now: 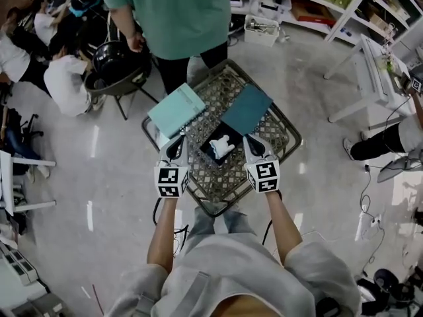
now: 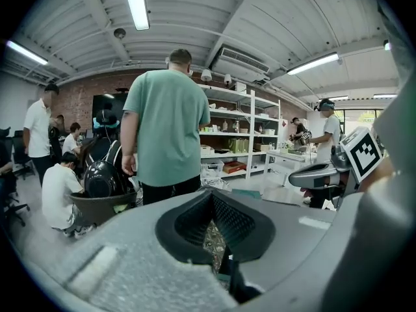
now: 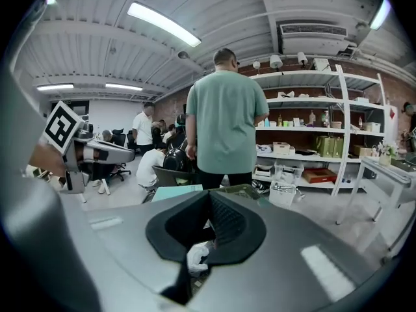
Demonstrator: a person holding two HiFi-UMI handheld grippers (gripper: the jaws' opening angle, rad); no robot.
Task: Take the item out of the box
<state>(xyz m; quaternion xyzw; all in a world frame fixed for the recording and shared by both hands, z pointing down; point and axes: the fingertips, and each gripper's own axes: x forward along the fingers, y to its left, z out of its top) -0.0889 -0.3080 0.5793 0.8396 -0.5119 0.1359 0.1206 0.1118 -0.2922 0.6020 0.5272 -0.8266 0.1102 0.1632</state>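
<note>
While the white item (image 1: 223, 146) lies inside the open dark box (image 1: 206, 152) at the middle of the frame, the task has hardly begun: the box is open and its contents exposed, but the lifting out is all left to do. The item is a small lumpy thing. Its longer side seems to run from lower left to upper right in the head view, though it is too small to say which end leads. In the right gripper view it shows as a pale lump (image 3: 197, 255) low in the frame, beyond the jaws and not between them.

The right gripper (image 1: 252, 141) sits just beside the box's right edge, its jaws closed together on nothing. The left gripper (image 1: 176, 142) sits near the box's left edge, its jaws also pressed together and empty.

Further out, a pale teal panel (image 1: 176, 108) lies at the upper left of the wire table (image 1: 218, 180) and a dark teal panel (image 1: 246, 109) at its upper right; I judge these to be parts of the packaging. A person in a green shirt (image 1: 175, 12) stands beyond the table at the top of the frame.
</note>
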